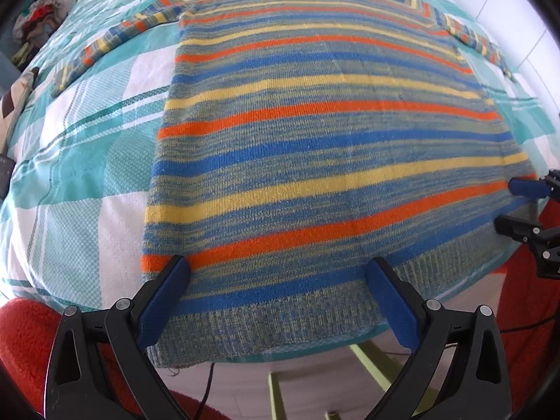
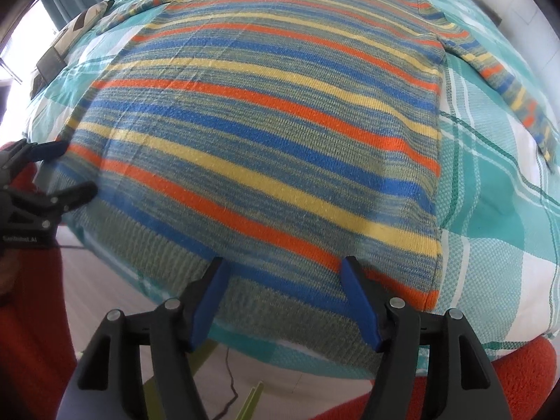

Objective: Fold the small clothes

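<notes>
A striped knit sweater (image 1: 315,147) in blue, orange, yellow and grey-green lies flat on a teal and white checked cloth (image 1: 87,182), sleeves spread out, ribbed hem toward me. It also shows in the right wrist view (image 2: 273,133). My left gripper (image 1: 278,266) is open and empty, hovering over the hem near the sweater's left corner. My right gripper (image 2: 281,262) is open and empty over the hem nearer the right corner. The right gripper also appears at the right edge of the left wrist view (image 1: 514,206); the left gripper shows at the left edge of the right wrist view (image 2: 70,168).
The cloth-covered table edge (image 1: 315,346) runs just under the hem. A green frame (image 1: 378,357) and a dark cable (image 2: 231,388) lie on the floor below. Red sleeves (image 1: 21,343) flank the grippers. A pile of clothes (image 1: 35,17) sits far left.
</notes>
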{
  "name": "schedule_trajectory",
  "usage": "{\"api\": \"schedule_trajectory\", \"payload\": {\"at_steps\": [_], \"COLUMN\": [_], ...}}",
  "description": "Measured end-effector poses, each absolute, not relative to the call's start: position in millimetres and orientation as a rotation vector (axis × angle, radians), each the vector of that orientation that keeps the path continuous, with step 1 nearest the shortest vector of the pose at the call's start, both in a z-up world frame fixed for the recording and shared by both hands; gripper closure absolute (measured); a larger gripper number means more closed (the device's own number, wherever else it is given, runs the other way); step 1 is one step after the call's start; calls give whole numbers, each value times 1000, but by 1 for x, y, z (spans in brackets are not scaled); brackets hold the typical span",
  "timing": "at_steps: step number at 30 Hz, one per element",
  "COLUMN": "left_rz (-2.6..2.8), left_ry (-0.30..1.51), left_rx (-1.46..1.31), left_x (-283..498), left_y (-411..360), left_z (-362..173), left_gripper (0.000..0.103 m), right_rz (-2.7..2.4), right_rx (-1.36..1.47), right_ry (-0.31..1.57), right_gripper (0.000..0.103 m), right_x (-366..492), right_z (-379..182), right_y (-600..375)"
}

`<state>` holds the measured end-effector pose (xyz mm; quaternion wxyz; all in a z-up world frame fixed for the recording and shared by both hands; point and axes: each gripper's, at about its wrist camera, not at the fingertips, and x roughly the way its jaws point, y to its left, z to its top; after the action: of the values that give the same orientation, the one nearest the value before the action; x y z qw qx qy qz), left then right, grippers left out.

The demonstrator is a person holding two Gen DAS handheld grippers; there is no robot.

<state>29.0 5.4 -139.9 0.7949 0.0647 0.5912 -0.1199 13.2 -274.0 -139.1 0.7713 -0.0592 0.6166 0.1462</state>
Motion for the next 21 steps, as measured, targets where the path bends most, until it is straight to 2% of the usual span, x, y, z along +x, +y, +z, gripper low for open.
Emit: {"api": "schedule_trajectory", "payload": {"at_steps": [5, 9, 12, 15, 17, 19, 21], "left_rz": [-200, -83, 21, 105, 157, 173, 173], "left_ry": [1108, 994, 943, 922, 932, 954, 932], "left_rx": [-10, -106, -144, -154, -163, -194, -202], "left_x": [60, 103, 122, 125, 118, 118, 117], "left_y": [43, 83, 107, 123, 135, 143, 145], "left_z": [-89, -75, -87, -112, -127, -130, -127], "left_gripper": [2, 2, 2, 2, 2, 3, 2], "right_rz": [238, 27, -129, -156, -226, -316, -332], "right_rx": [68, 402, 704, 982, 991, 865, 827], "right_ry": [1185, 989, 978, 991, 917, 863, 887], "right_gripper": [37, 37, 37, 37, 38, 38, 38], "right_x": [51, 109, 135, 146, 151, 162, 177], "right_z": [-88, -61, -83, -122, -125, -117, -124], "right_y": [-364, -492, -577, -618, -632, -645, -660]}}
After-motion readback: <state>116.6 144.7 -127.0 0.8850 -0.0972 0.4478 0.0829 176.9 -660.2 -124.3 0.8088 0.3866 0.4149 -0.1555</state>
